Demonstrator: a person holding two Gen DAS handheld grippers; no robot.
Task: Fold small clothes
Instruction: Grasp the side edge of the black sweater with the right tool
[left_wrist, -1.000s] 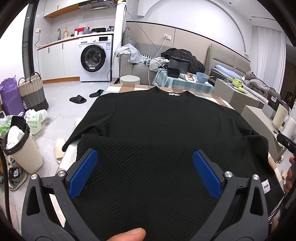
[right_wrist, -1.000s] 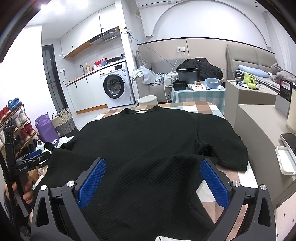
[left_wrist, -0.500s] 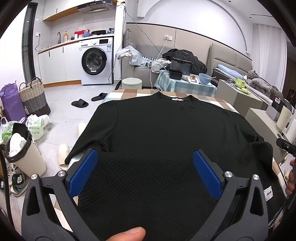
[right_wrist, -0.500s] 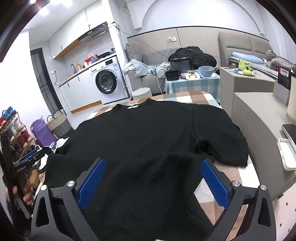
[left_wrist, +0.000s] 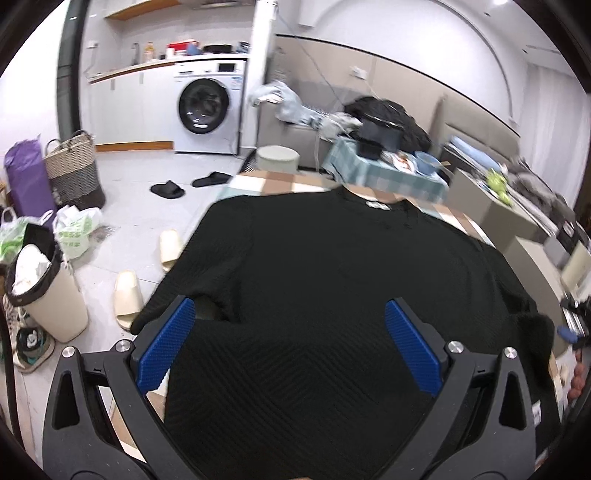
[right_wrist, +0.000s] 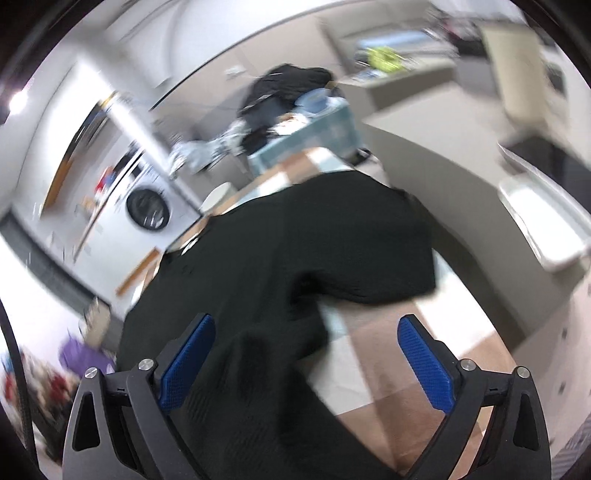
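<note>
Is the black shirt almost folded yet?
Not yet. The black shirt is spread out flat on the checked table, so laying it out looks done. No fold shows so far. Both the left hand-held gripper and the right hand-held gripper are open over its near edge, holding nothing. Sleeves and body are all left to fold.

Sweater (left_wrist: 332, 295) black w/ chevron-textured knit. Table (right_wrist: 402, 354) cloth: tan/white/pale-blue checks. Tool pads (left_wrist: 164, 349) blue, frames black. Washing machine (left_wrist: 208, 107) white, slippers (left_wrist: 127, 297) cream, bag (left_wrist: 26, 177) purple.
</note>
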